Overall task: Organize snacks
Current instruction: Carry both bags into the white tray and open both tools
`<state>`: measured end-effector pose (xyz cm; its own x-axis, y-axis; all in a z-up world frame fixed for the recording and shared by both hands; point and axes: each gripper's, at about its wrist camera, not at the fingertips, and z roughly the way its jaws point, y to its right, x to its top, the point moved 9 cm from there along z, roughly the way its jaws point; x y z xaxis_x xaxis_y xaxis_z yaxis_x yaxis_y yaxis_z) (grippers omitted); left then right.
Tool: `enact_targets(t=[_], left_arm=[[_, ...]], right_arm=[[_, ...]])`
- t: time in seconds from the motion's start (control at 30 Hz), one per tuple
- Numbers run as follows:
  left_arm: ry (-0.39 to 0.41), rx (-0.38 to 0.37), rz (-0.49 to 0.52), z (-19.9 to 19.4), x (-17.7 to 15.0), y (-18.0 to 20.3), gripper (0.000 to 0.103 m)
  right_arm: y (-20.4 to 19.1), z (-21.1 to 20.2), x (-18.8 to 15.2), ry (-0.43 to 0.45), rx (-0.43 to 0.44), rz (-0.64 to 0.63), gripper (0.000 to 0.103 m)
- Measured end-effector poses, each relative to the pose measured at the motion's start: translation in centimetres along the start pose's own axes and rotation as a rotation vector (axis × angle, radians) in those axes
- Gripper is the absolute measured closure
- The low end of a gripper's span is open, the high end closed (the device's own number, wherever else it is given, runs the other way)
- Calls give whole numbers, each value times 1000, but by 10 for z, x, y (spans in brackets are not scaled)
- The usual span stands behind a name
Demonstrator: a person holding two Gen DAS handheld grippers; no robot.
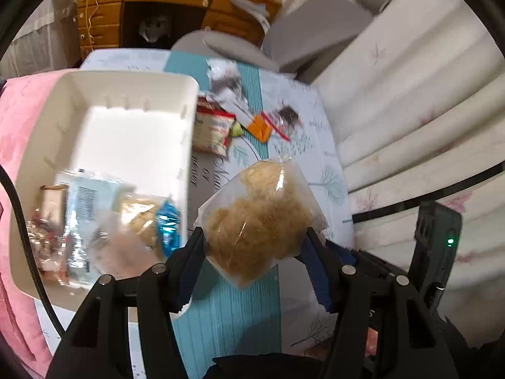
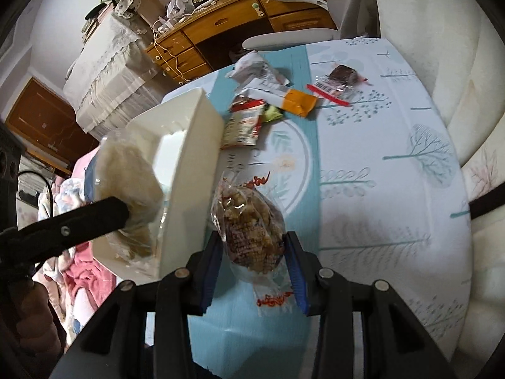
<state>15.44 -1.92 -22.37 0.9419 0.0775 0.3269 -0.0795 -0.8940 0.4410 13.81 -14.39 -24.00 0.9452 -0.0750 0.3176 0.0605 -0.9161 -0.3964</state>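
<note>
Snacks: a pale bag [image 1: 258, 218] is pinched in the left hand-held gripper [image 1: 252, 243], a darker bag [image 2: 251, 227] in the right hand-held gripper [image 2: 254, 249], both clear of the table [image 2: 378, 164]. The bin [image 1: 126, 145] lies left of both; its long axis runs away from the cameras. The left is nearer, seemingly already at the rim.

Ahead of the jaws, a wooden desk [image 2: 240, 22] with drawers is standing against the far wall, a grey chair [image 1: 303, 36] sitting before it. A white padded sofa [image 1: 419, 101] is lying to their right.
</note>
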Motion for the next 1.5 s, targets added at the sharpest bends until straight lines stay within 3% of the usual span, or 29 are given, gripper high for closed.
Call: enact_targets(t=[0.1,0.4,0.8,1.27,1.33,1.4,1.5], left_arm=[[31,-20,1,-20,0,-16,44],[6,-51,16,-51,-7,-63,44],[29,-24,50,-78,0,-128,43],[40,70,24,-90,6,-193,43],[36,74,13,-90,5,-199,37],[33,80,-2,-89,3,-205,19],[23,84,-23,-88,0,-208,18]], right_arm=[[-15,-2,-3,25,-6,25,63],[-67,-5,-8,103,1,63,63],[-131,13,-23,164,15,93,63],[-199,41,-35,180,59,32,62],[-202,45,-38,171,57,31,61],[-202,48,-40,158,43,30,61],[-200,51,-45,147,41,44,52]])
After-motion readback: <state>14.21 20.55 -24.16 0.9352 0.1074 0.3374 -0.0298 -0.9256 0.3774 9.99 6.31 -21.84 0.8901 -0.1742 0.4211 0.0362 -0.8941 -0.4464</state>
